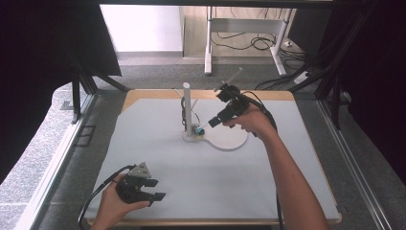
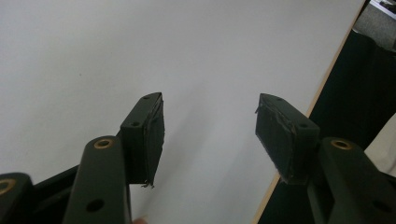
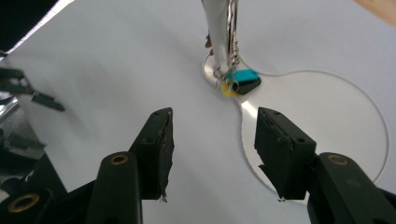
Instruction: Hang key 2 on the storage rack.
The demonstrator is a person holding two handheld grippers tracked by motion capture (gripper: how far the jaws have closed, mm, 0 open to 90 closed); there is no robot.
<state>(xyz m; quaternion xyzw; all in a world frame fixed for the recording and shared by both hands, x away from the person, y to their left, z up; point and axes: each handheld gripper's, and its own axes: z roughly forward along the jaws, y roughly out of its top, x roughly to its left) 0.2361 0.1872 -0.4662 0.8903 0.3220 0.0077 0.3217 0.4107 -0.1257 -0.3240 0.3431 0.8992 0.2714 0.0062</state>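
A white stand with an upright post rises from a flat white base near the middle of the table. At the foot of the post lie a teal tag, a yellow ring and a black tag, hung on a thin chain. My right gripper hovers just right of the post above the round base and points toward it. Its jaws stand open with nothing between them. My left gripper rests near the table's front left, also open and empty over the bare mat.
A pale grey mat covers the wooden table, whose front edge runs close to my left gripper. Black frame posts stand at both sides. Desk legs and cables lie on the floor beyond the far edge.
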